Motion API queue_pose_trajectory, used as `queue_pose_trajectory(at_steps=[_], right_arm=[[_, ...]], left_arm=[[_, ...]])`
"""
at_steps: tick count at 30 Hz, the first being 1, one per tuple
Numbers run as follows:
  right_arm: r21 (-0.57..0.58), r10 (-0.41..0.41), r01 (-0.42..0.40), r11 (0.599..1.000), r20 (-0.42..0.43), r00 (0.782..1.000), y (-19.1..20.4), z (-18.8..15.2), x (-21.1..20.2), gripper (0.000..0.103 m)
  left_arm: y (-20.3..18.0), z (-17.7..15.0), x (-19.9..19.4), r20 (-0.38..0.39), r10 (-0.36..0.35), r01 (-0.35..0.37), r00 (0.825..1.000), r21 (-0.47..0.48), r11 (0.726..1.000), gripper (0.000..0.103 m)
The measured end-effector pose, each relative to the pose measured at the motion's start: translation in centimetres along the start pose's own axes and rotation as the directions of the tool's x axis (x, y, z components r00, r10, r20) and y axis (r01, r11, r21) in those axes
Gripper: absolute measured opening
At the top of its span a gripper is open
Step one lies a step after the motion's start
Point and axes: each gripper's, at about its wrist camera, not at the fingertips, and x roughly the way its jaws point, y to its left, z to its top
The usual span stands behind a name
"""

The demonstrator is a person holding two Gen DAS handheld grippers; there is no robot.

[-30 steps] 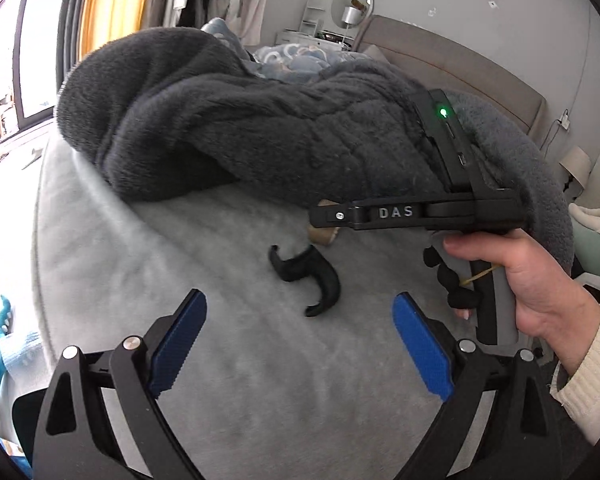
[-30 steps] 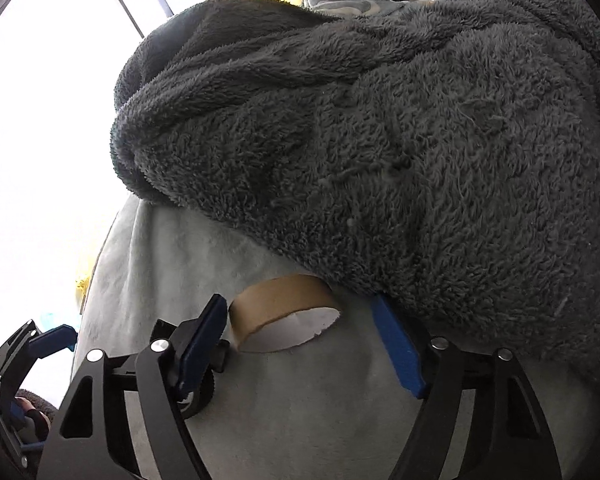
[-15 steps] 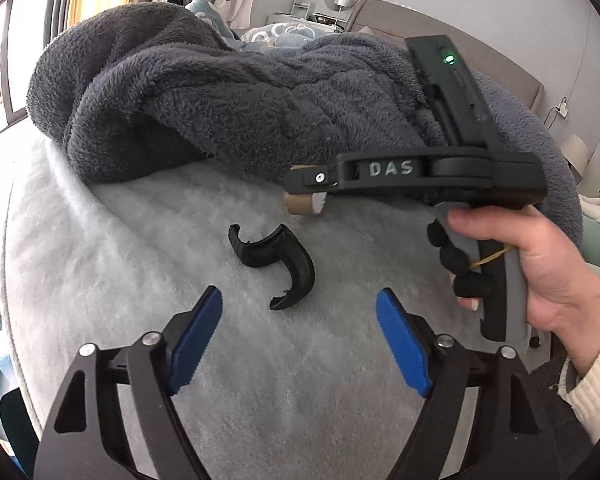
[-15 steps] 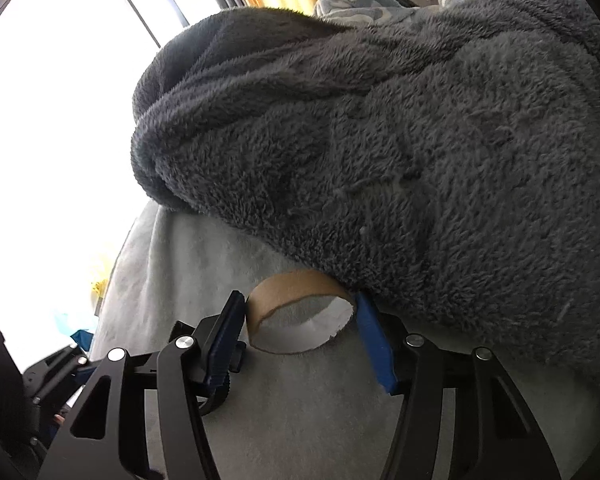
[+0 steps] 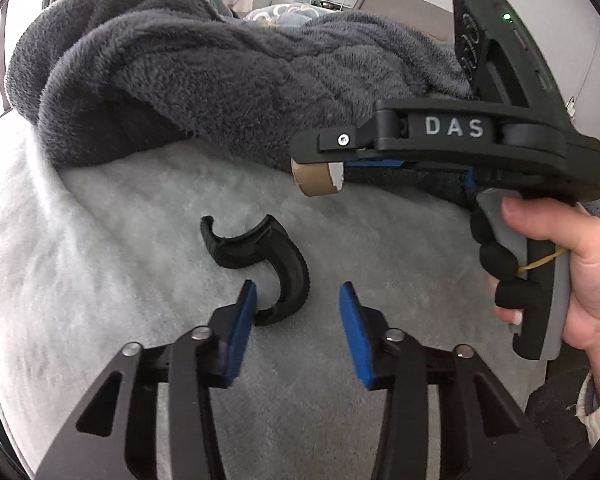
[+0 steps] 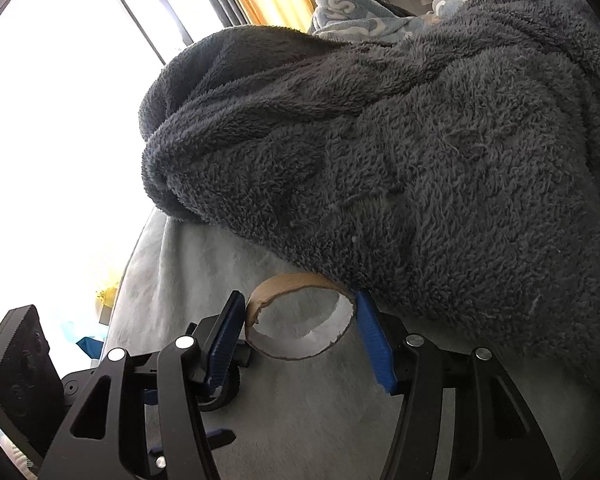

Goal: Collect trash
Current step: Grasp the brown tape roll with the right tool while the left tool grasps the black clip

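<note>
Right tool (image 6: 300,322) has closed on the cardboard ring (image 6: 300,320); both pads now touch it, and it's lifted off the bed (image 5: 100,280), by the edge of the grey blanket (image 5: 220,80). A second ago it was lying flat, pads apart. Left tool (image 5: 298,330) narrowed but still released, straddling the near end of the black plastic scrap (image 5: 260,264). Likely the next pickup.

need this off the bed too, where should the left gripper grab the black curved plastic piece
Grip the broad ribbed arc of the black curved plastic piece nearest the left gripper, coming down from above with a pad on each side of the band. It lies flat, and the far hooked end is thinner.
</note>
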Motion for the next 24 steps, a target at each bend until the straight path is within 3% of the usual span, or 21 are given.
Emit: queue_pose_trajectory(at_steps=[7,12,17,19,24], right_arm=[[-0.008,-0.002,0.002,1.0,0.004,1.0,0.1,-0.4,-1.3,0.058],[-0.007,-0.008,0.008,1.0,0.018,1.0,0.7,-0.2,-2.1,0.058],[-0.012,-0.01,0.01,1.0,0.042,0.999,2.0,-0.2,-3.4,0.058],[-0.013,-0.008,0.009,1.0,0.052,0.999,2.6,-0.2,-3.8,0.058],[-0.016,-0.012,0.013,1.0,0.065,0.998,4.0,-0.5,-4.5,0.058]], left_arm=[[0.7,0.4,1.1,-0.026,-0.003,0.003,1.0,-0.027,1.0,0.027],[0.8,0.5,0.7,-0.013,-0.004,0.004,1.0,-0.035,0.999,0.024],[0.4,0.1,-0.9,0.019,-0.003,0.003,1.0,-0.023,1.0,0.021],[0.3,0.1,-1.5,0.029,-0.007,0.008,1.0,-0.025,1.0,0.012],[0.5,-0.4,-2.7,0.041,-0.012,0.013,0.999,-0.026,1.0,0.011]])
